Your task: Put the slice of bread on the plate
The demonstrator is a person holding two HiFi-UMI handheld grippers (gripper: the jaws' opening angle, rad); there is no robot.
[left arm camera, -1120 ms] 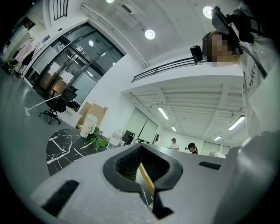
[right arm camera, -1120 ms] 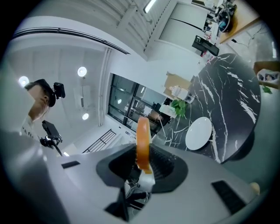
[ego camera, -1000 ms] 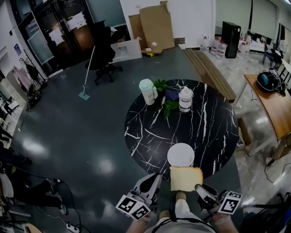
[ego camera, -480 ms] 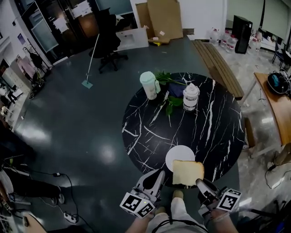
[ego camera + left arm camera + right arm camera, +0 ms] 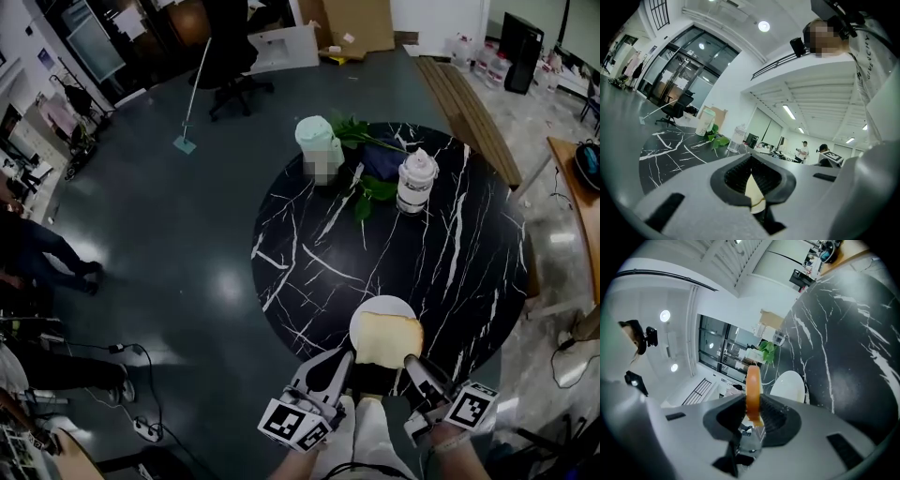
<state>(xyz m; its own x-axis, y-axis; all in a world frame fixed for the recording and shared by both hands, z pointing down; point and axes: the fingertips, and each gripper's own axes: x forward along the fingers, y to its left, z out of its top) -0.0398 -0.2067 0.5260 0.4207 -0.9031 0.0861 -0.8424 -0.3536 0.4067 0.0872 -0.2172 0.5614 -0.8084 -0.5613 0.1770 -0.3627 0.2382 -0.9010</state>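
A slice of bread (image 5: pixel 388 338) with a brown crust hangs flat just above the white plate (image 5: pixel 374 307) near the front edge of the black marble table (image 5: pixel 441 262). My left gripper (image 5: pixel 348 360) is shut on its near left corner, and in the left gripper view the pale corner (image 5: pixel 753 191) shows between the pads. On the near right corner my right gripper (image 5: pixel 410 362) is shut too. The right gripper view shows the slice edge-on (image 5: pixel 753 390) between the jaws, with the plate (image 5: pixel 788 386) beyond.
At the table's far side stand a pale green jug (image 5: pixel 317 139), a leafy plant (image 5: pixel 372 190) and a clear jar (image 5: pixel 416 181). A person (image 5: pixel 37 248) stands at the left on the dark floor. An office chair (image 5: pixel 230 66) and cardboard lie beyond.
Both grippers have carried the bread forward and down, from the table's near edge short of the plate to above the plate. The grip on it is unchanged.
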